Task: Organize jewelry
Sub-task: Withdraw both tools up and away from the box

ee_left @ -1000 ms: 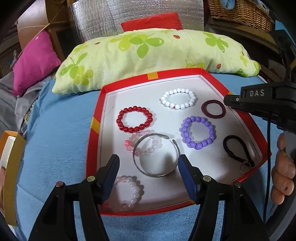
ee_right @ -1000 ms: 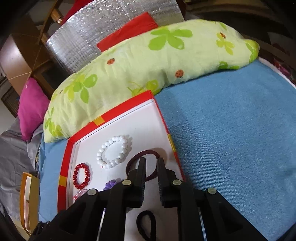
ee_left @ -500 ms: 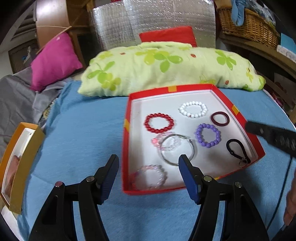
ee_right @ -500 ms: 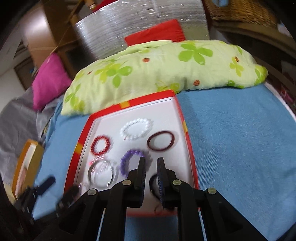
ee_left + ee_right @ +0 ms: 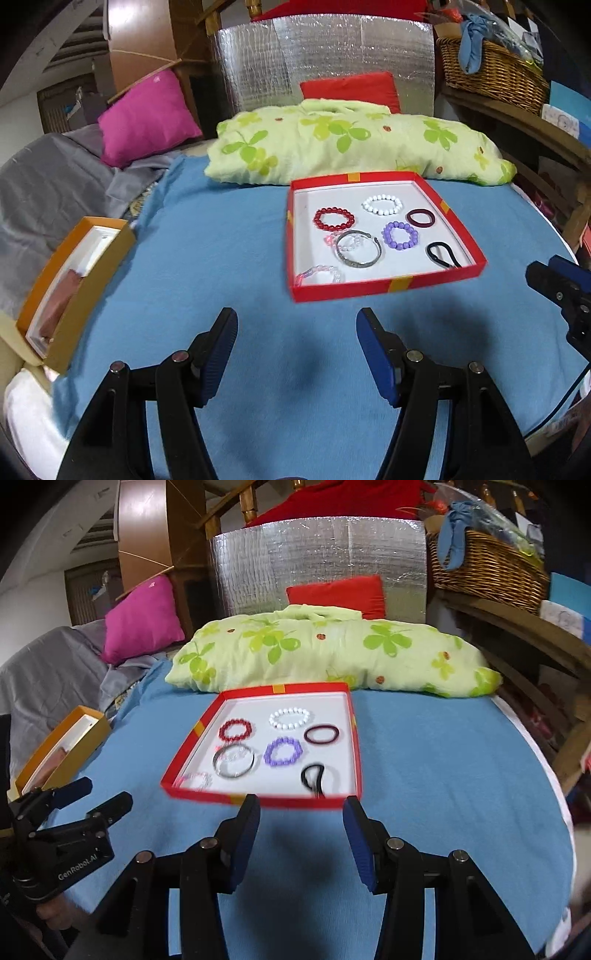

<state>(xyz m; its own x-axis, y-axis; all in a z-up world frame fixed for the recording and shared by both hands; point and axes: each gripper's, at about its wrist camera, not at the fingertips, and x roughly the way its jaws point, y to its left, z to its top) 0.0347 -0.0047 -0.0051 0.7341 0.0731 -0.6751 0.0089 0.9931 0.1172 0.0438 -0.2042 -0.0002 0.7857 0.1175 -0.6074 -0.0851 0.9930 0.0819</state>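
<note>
We note the shallow red cardboard tray [image 5: 384, 286] of beaded bracelets near the bed's [image 5: 221, 258] far edge. Left gripper [image 5: 295, 354] fingers apart, empty; right gripper [image 5: 301, 840] fingers opening, nothing between.

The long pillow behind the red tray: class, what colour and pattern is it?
The pillow is pale yellow-green with green clover leaves and small ladybirds, clearest in the left wrist view.

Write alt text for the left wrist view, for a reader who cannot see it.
A red tray on a blue bedcover holds bracelets laid apart: red beads, white beads, purple beads, a silver bangle and others. The left gripper hovers open and empty in front of it. A floral pillow lies behind the tray and an orange box at far left.
</note>
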